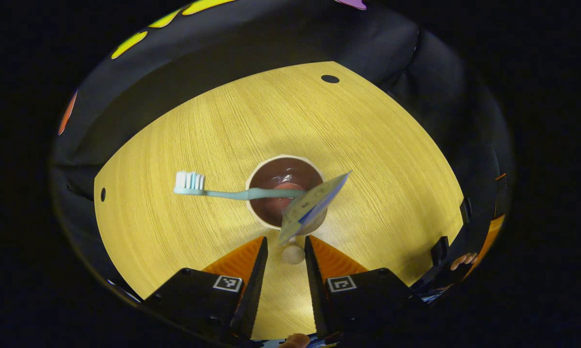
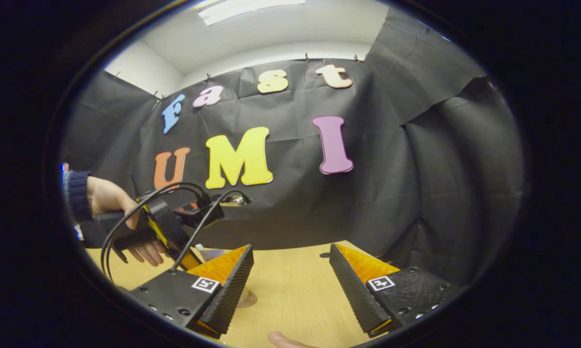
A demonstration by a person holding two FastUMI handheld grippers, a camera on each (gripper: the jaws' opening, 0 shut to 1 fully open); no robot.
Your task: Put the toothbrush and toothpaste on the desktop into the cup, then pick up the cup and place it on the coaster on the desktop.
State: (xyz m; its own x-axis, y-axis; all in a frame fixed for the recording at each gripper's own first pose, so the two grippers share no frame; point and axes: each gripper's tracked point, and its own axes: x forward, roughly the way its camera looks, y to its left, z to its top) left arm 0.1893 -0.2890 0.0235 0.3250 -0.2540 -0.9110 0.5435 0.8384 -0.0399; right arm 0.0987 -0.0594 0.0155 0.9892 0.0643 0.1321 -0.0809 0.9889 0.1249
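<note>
In the left gripper view a cup (image 1: 271, 169), brown inside with a pale rim, stands on the wooden table straight ahead. A light teal toothbrush (image 1: 223, 193) sits in it, with the bristle head sticking out to the left. The toothpaste tube (image 1: 314, 198) lies aslant over the cup's right rim, flat end up and to the right. Its pale round cap (image 1: 293, 254) sits between my fingertips with a gap on each side. My left gripper (image 1: 285, 239) is open just short of the cup. My right gripper (image 2: 290, 247) is open over the table with nothing between its fingers.
In the right gripper view a hand (image 2: 109, 198) in a dark blue sleeve holds the left gripper (image 2: 174, 227) at the left. A small pale round thing (image 2: 246, 299) rests on the table (image 2: 295, 290) beside my finger. The table (image 1: 198, 121) has two dark holes (image 1: 330, 79), and the black cloth wall is close behind it.
</note>
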